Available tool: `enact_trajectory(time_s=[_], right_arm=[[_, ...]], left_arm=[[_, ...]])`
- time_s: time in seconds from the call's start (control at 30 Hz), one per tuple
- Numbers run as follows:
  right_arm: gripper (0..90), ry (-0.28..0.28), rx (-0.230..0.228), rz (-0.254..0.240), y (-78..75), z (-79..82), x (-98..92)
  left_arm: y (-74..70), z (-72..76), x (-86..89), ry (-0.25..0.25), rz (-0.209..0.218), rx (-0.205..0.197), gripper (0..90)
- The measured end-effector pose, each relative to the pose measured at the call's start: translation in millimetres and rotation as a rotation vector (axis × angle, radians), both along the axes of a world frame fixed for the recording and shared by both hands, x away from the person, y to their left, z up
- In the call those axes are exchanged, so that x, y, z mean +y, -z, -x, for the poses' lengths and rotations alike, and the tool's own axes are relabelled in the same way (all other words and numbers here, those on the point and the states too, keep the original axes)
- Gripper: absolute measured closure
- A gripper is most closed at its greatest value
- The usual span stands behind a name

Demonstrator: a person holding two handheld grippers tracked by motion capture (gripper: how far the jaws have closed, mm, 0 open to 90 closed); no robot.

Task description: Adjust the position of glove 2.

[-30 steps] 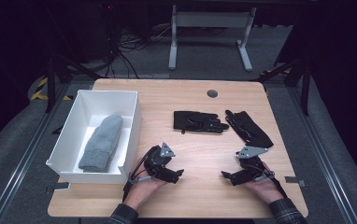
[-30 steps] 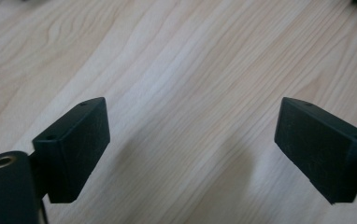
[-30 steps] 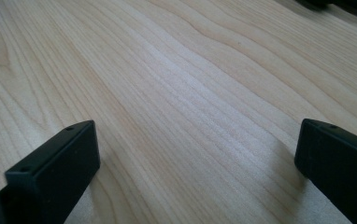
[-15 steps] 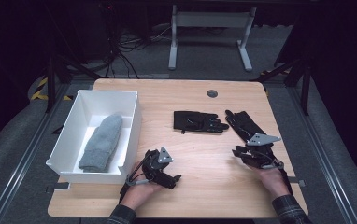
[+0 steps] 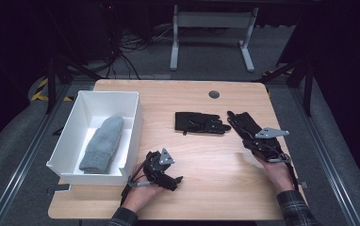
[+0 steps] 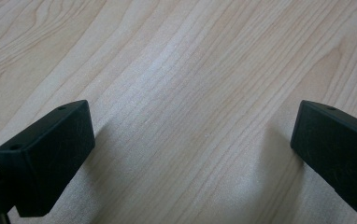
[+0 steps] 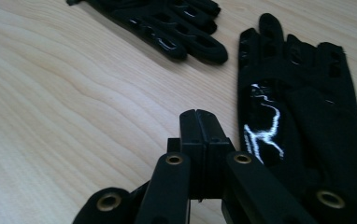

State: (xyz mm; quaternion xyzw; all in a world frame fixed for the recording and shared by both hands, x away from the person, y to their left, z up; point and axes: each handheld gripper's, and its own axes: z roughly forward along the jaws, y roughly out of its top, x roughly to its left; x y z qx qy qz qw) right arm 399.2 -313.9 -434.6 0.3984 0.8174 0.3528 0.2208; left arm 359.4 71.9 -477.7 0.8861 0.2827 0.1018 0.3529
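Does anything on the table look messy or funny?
Nothing is spilled or broken. The two black gloves lie loose and askew: the left black glove lies sideways, the right black glove slants, partly under the right gripper, whose jaws are shut. A grey mitten lies neatly in the white box.

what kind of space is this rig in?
Likely a lab or recording studio, not a home: a bare wooden table stands on grey carpet between floor rails, cables trail behind it, and the surroundings are blacked out.
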Motion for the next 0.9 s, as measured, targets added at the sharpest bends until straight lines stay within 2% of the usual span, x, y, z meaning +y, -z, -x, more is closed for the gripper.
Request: enact_trajectory(time_s=[0.03,0.13,0.27,0.43,0.7,0.77,0.9], right_arm=[[90.0,0.021,0.002,0.018,2.2,-4.4,-4.8],[90.0,0.047,0.007,0.030,5.5,-8.2,-9.6],[90.0,0.075,0.043,0.073,14.4,-13.7,-14.7],[90.0,0.088,0.061,0.052,14.5,-14.0,-17.8],[90.0,0.020,0.085,0.037,14.3,-3.5,-12.4],[90.0,-0.019,0.102,0.020,14.4,3.7,-9.1],[90.0,-0.069,0.120,0.027,13.3,15.8,-3.8]], left_arm=[[0.0,-0.1,0.1,0.002,0.000,0.000,0.0],[0.0,-0.1,0.2,0.003,0.000,0.000,0.0],[0.1,0.0,0.2,0.003,0.000,0.000,0.0],[0.3,0.5,0.6,0.003,0.004,0.000,0.1],[0.2,0.8,1.2,0.006,0.003,-0.001,0.1],[0.3,0.8,1.2,0.006,0.004,-0.001,0.1],[0.3,0.8,1.3,0.007,0.004,0.000,0.1]])
